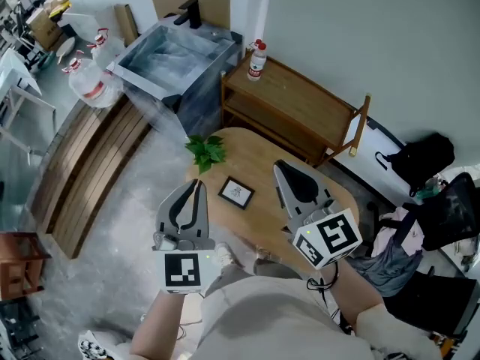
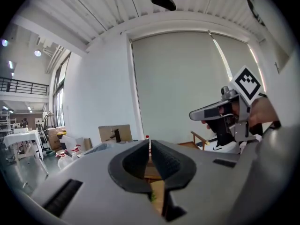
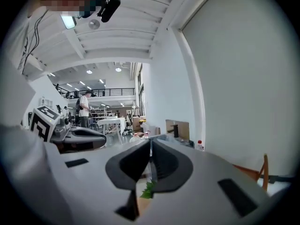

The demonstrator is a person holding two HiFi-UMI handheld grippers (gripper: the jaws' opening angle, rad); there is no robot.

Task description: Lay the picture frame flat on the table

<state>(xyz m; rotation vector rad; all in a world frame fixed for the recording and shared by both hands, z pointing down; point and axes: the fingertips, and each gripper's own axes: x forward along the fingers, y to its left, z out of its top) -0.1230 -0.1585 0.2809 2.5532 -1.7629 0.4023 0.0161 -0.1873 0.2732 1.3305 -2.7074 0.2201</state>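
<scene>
Left tongs (image 1: 197, 184) and right tongs (image 1: 279, 166) both closed, empty, ribbed dark pads (image 2: 135, 161) together. Picture frame (image 1: 236, 193), thin dark rectangle, looks flat on the rounded wood surface (image 1: 261, 217), mid-top, clear of every edge. Leafy plant (image 1: 206, 150) at far rim; bare wood around frame.

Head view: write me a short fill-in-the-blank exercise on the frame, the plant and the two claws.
The picture frame lies ____ on the table.
The green thing at the table's far edge is a ____.
The left claw and right claw are both ____, holding nothing.
Missing: flat; plant; shut.
</scene>
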